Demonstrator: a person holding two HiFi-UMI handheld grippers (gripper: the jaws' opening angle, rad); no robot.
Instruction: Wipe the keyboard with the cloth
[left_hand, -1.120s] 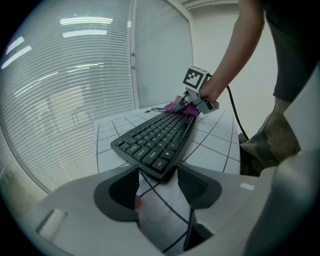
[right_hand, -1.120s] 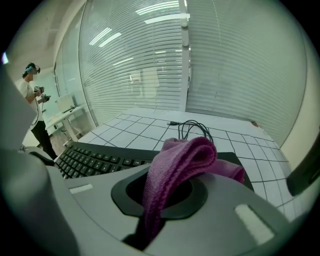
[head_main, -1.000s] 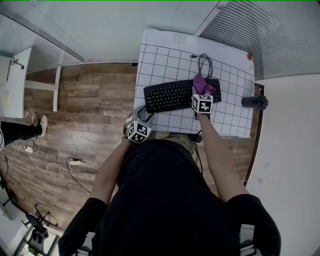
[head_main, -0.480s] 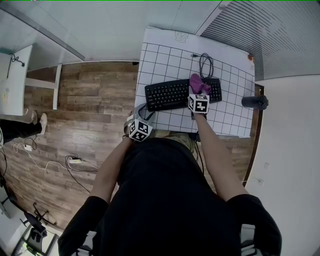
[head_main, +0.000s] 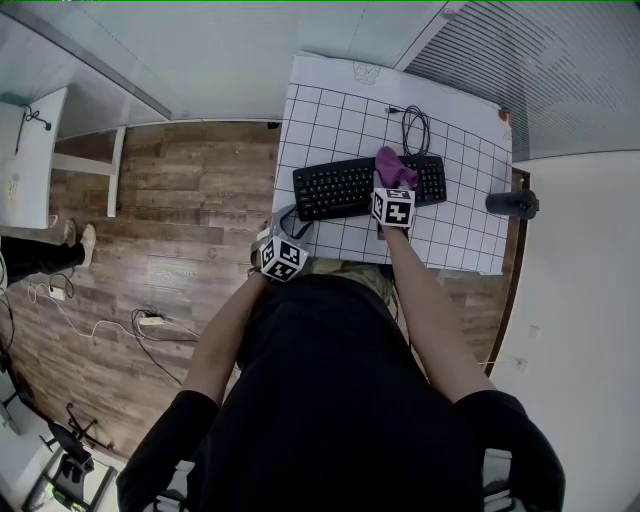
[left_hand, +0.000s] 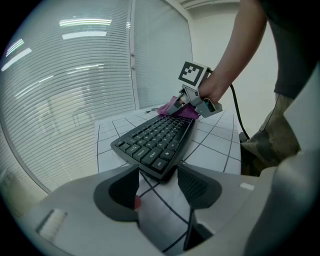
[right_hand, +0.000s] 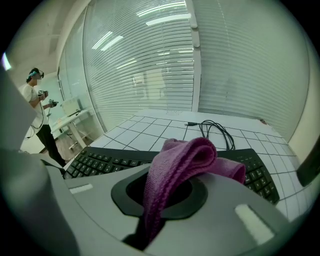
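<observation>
Relative to the keyboard (head_main: 340, 187), the right gripper (head_main: 394, 190) had shifted a little to the left over the preceding second, carrying the purple cloth (head_main: 397, 168) from the right end of the keys towards the middle. The left gripper (head_main: 284, 232) had kept its place at the near left edge of the gridded table (head_main: 330, 120).

Risks, as judged: the keyboard lay free on the smooth sheet with nothing bracing it, so a firmer sideways stroke could have pushed it along rather than cleaned it. The cloth was bunched, with only a fold of it caught; drag against the keys could have pulled it out. A stroke carried too far back could also have snagged the coiled cable (head_main: 413, 125) just behind the keyboard.

Right gripper: its jaws were closed on a fold of the cloth, which rose between them and draped forward onto the keys right of centre. Whether the jaws themselves touched the keys could not be told.

Left gripper: jaws apart, with only the gridded sheet between them, and nothing held. The near left corner of the keyboard lay just beyond the tips, apparently not touched.
</observation>
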